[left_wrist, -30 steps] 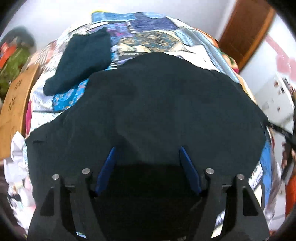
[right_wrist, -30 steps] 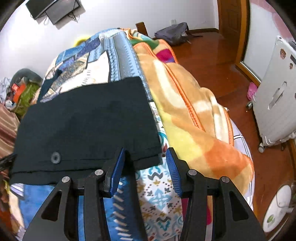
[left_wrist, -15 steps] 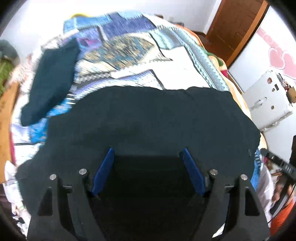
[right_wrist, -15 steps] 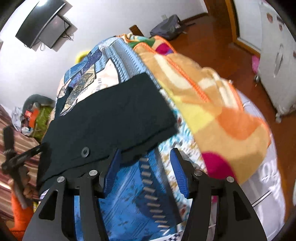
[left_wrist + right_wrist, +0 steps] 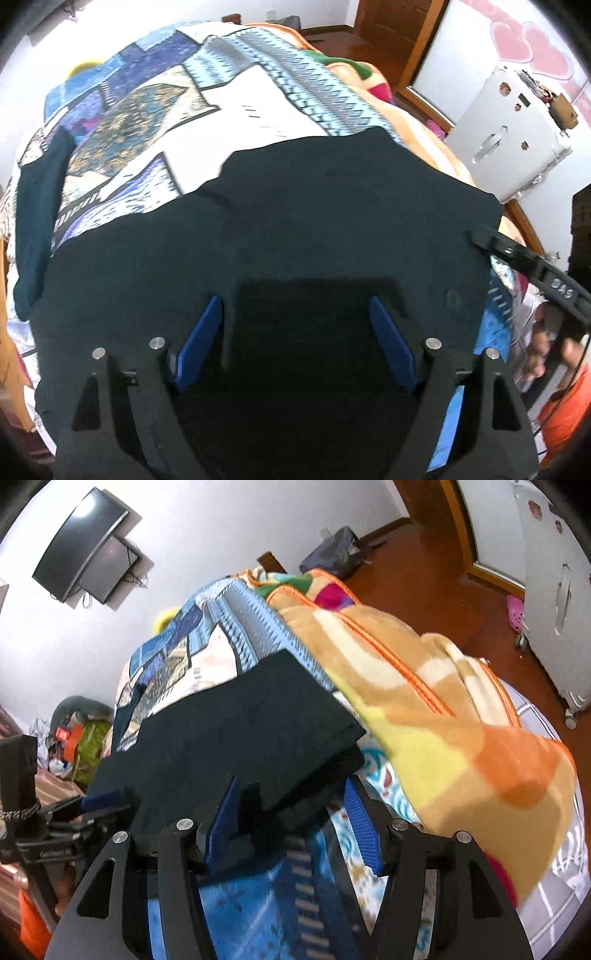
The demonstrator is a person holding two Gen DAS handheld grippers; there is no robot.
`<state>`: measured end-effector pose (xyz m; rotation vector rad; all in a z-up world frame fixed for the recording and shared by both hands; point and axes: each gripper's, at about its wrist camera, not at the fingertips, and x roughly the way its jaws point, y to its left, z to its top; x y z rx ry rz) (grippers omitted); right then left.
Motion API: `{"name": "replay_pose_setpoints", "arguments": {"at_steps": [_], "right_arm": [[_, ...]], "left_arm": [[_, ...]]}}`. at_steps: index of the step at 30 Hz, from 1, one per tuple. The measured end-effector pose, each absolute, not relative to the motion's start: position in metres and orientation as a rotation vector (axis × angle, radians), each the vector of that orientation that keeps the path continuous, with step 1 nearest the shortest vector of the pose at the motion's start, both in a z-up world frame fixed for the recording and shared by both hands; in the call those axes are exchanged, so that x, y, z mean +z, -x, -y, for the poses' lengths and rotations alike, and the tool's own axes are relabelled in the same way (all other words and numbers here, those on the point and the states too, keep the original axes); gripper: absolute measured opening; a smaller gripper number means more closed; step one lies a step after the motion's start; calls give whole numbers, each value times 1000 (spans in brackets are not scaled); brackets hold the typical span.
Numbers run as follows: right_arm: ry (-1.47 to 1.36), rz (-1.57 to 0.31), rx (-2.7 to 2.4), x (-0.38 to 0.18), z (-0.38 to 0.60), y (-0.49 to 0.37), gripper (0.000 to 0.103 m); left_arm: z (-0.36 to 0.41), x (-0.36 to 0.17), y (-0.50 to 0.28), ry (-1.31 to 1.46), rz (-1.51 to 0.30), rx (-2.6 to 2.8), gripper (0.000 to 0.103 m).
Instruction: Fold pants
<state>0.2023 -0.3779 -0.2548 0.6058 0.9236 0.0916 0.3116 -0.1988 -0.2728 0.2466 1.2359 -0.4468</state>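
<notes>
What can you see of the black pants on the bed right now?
The black pants are plain dark woven cloth, folded into a layered block with a button near one edge. They lie flat on the patterned quilt, their far edge beside the orange blanket. In the right wrist view a stacked corner lies between the right gripper jaws, which are not clamped on it. The left gripper hangs over the cloth, jaws opening, gripping nothing.

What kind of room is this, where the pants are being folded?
Most likely a bedroom in a home. The dark pants lie on a bed with a patchwork quilt and an orange blanket; a screen hangs on the wall, and there is a wooden floor.
</notes>
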Motion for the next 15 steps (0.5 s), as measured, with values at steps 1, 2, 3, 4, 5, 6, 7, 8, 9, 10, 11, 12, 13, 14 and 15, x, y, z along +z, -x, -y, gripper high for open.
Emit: {"name": "replay_pose_setpoints", "arguments": {"at_steps": [1, 2, 3, 4, 5, 6, 7, 8, 9, 10, 11, 12, 13, 14, 15], "right_arm": [[-594, -916, 87, -255, 377, -205, 45], [-579, -913, 78, -254, 376, -208, 40], [-565, -911, 74, -253, 376, -211, 31], [-563, -909, 82, -253, 376, -214, 25], [-565, -910, 93, -252, 376, -216, 21], [-564, -909, 102, -251, 376, -219, 16], [-556, -905, 108, -248, 375, -220, 14], [-538, -897, 113, -244, 374, -220, 13], [-517, -884, 118, -238, 372, -220, 13], [-499, -873, 124, -232, 370, -220, 12], [-493, -863, 131, -227, 369, -221, 12], [-493, -850, 144, -220, 368, -222, 11], [-494, -833, 157, -212, 368, -223, 11], [-497, -814, 169, -204, 368, -223, 11], [-499, -789, 186, -194, 366, -224, 11]], "left_arm": [[204, -273, -312, -248, -1236, -453, 81], [208, -273, -311, -251, -1232, -459, 81], [212, -272, -310, -254, -1226, -464, 81], [215, -272, -309, -252, -1222, -470, 81], [216, -271, -308, -249, -1215, -473, 81], [216, -269, -307, -247, -1209, -473, 81], [216, -268, -307, -246, -1202, -471, 81], [214, -265, -306, -245, -1192, -465, 81], [211, -261, -306, -242, -1177, -456, 81], [207, -256, -306, -235, -1160, -445, 81], [202, -251, -306, -227, -1146, -438, 81], [197, -245, -306, -215, -1129, -430, 81], [190, -239, -306, -202, -1111, -424, 81], [183, -232, -306, -192, -1092, -424, 81], [172, -224, -304, -184, -1067, -420, 81]]}}
